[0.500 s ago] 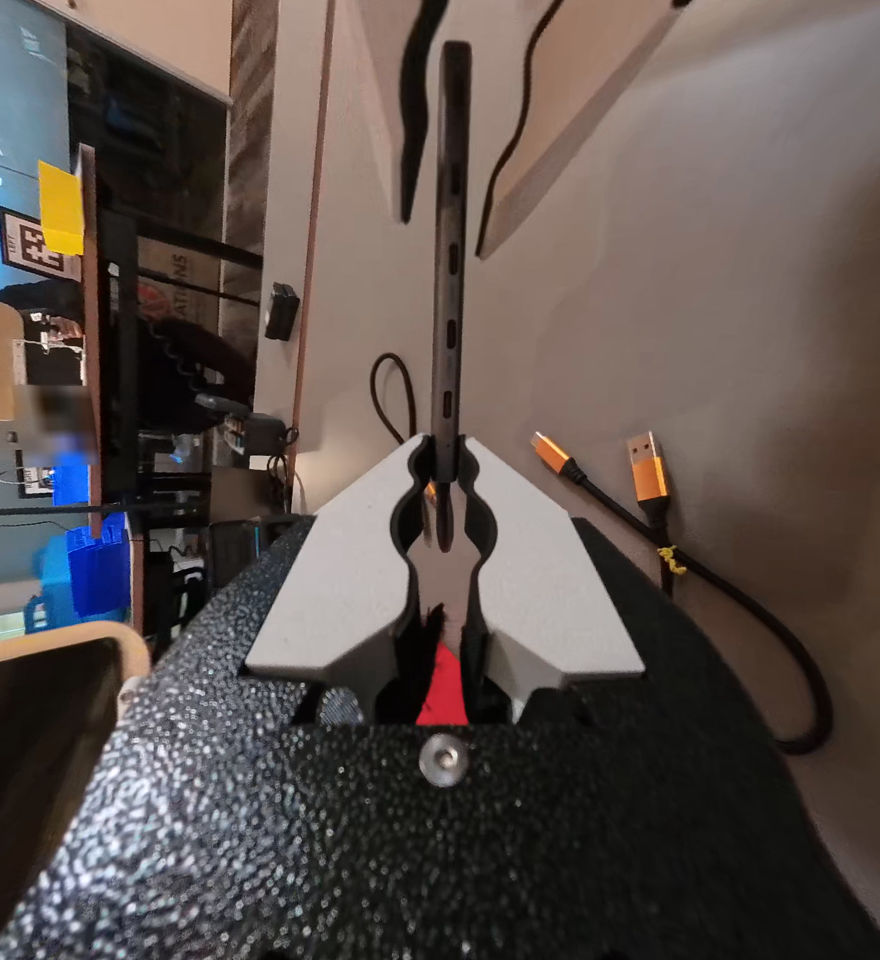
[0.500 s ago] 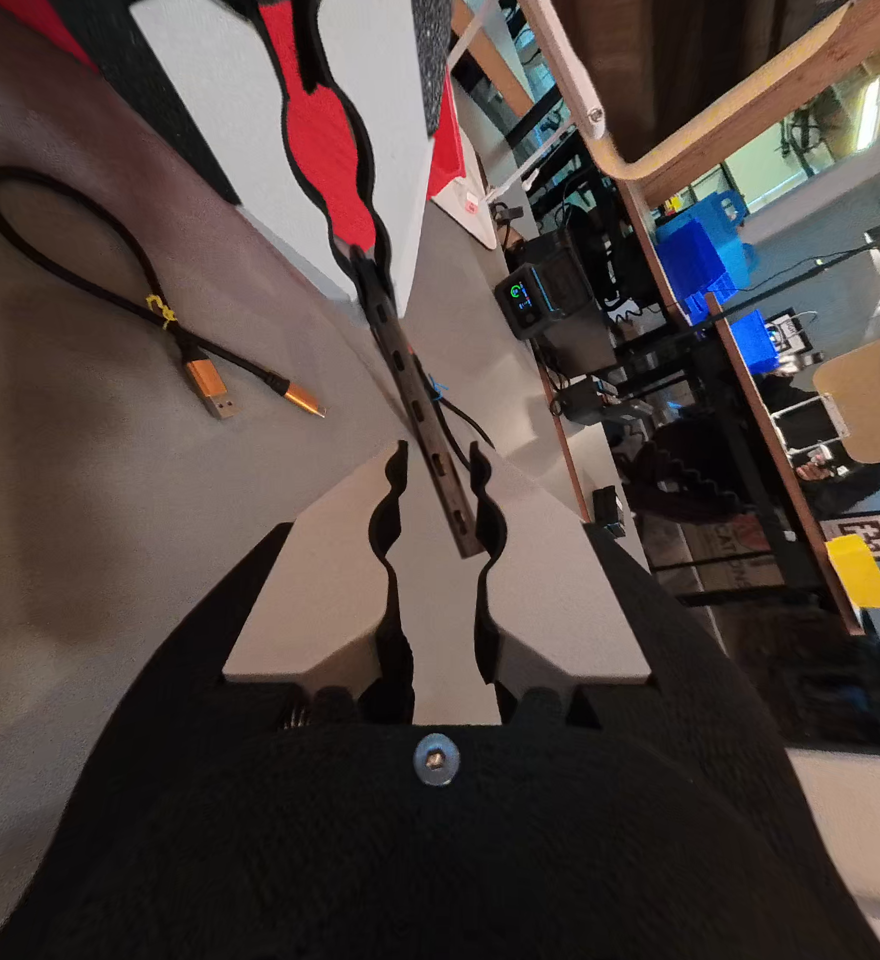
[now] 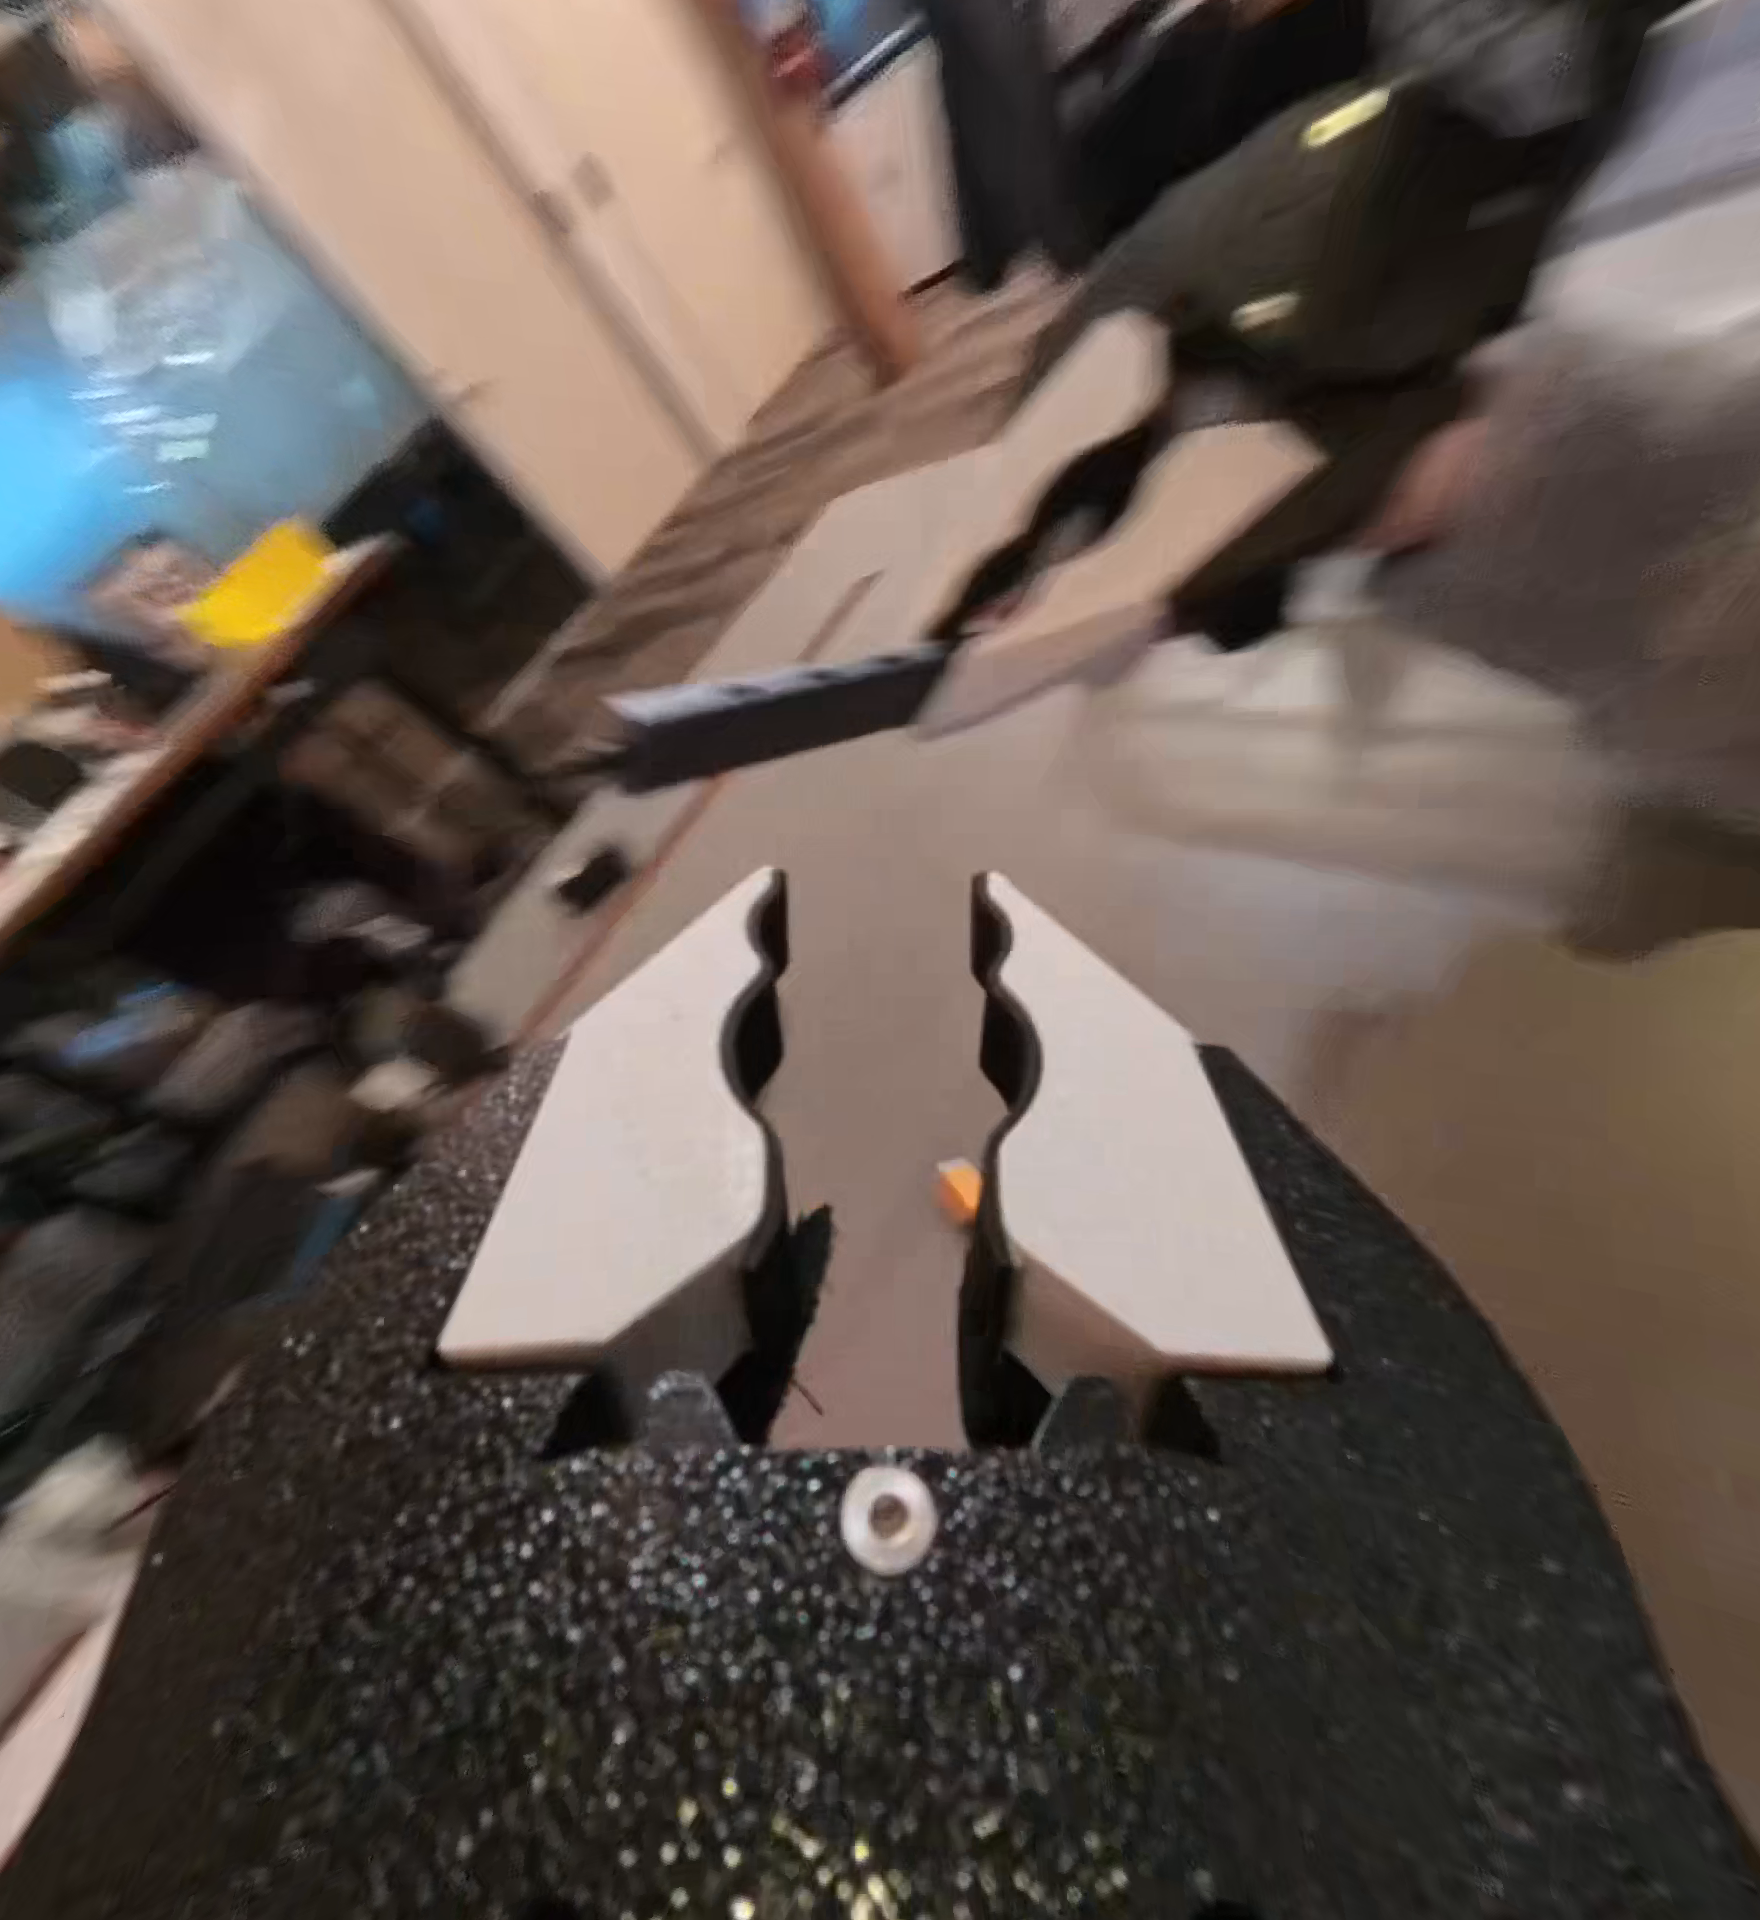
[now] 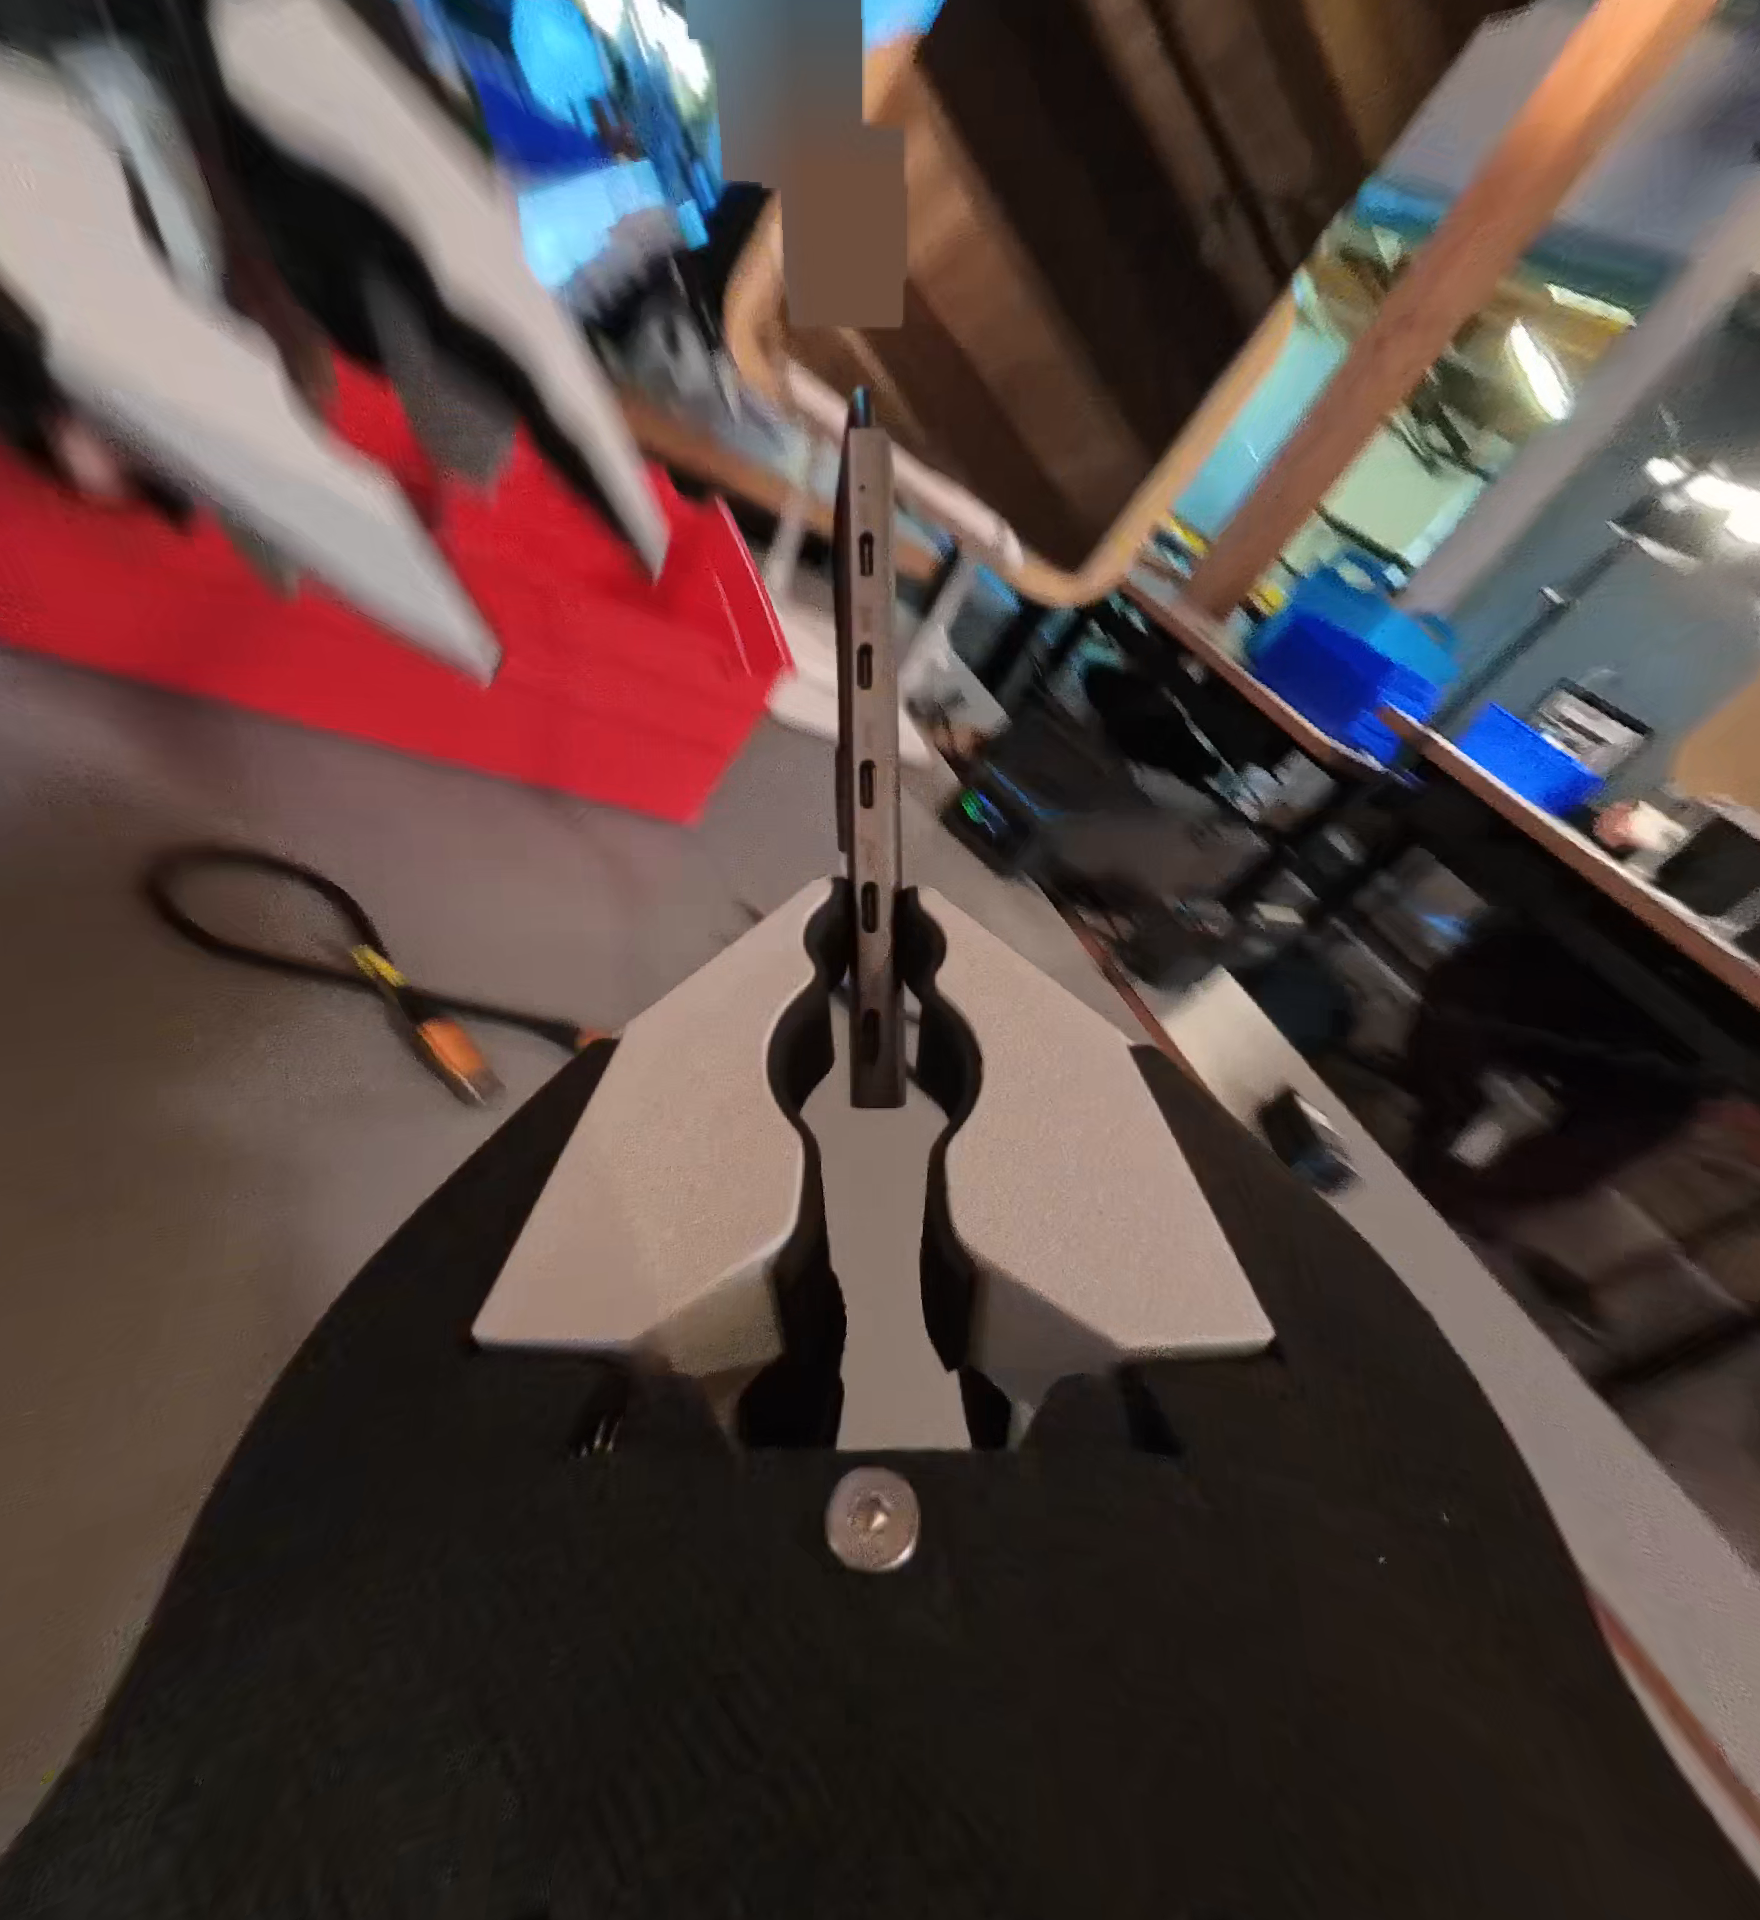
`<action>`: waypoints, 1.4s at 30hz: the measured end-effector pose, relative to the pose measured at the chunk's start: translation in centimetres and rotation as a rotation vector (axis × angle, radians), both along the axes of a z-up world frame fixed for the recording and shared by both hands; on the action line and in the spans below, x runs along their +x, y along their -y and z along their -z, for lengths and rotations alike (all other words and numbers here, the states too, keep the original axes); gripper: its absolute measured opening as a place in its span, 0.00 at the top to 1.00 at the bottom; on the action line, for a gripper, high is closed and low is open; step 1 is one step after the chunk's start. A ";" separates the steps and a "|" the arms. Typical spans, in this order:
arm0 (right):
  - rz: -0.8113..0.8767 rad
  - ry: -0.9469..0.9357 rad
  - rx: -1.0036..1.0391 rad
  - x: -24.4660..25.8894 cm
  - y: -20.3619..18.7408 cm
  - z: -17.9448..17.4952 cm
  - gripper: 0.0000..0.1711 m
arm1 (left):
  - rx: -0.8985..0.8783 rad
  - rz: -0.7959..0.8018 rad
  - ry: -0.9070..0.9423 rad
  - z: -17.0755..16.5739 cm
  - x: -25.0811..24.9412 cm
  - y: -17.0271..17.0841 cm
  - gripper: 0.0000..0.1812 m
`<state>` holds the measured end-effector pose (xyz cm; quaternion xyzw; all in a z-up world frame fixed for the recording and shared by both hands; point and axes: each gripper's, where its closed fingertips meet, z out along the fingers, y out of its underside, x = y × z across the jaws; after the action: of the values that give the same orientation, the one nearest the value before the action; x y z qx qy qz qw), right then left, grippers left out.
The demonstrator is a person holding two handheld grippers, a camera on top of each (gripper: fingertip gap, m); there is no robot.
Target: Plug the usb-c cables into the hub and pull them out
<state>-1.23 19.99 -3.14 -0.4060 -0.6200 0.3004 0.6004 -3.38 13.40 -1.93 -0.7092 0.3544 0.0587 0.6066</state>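
The slim dark grey hub (image 4: 874,727) stands on edge, its row of ports facing me, its near end pinched between my right gripper's (image 4: 871,904) fingers. In the left wrist view the hub (image 3: 782,707) sticks out leftward from the right gripper (image 3: 1042,582), blurred. My left gripper (image 3: 876,904) is open and empty, apart from the hub. It also shows in the right wrist view (image 4: 564,613), blurred, at the upper left. A black cable with orange plugs (image 4: 440,1039) lies on the grey table, left of the right gripper. One orange plug (image 3: 959,1188) shows between the left fingers.
A red mat (image 4: 543,675) lies on the table behind the cable. The table's edge (image 4: 1219,1081) runs along the right. Beyond it stand desks with blue bins (image 4: 1354,644) and a bent-wood chair (image 4: 1115,561). A small black object (image 3: 590,883) sits near the far edge.
The left gripper has let go of the hub, opened and swung back from it. The right gripper, open around the hub's end before, has shut on it and now holds it.
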 end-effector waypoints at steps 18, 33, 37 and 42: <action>-0.659 0.128 -0.271 2.1 10.5 0.5 0.96 | -0.039 0.313 0.387 -0.9 5.2 4.3 0.94; -0.193 0.315 -0.390 -3.8 2.8 8.5 0.87 | 0.326 -0.336 -0.110 5.8 -4.9 5.4 0.96; -0.152 0.334 -0.391 -6.5 1.2 9.6 0.87 | 0.321 -0.354 -0.121 6.4 -6.5 4.1 0.96; -0.149 0.420 -0.339 -11.6 -2.6 9.4 0.88 | 0.313 -0.366 -0.110 7.1 -7.4 2.5 0.96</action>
<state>-12.86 22.55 -12.55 -0.5074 -0.6999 0.3524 0.3584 -10.76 10.91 -9.06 -0.6549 0.2391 0.2605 0.6679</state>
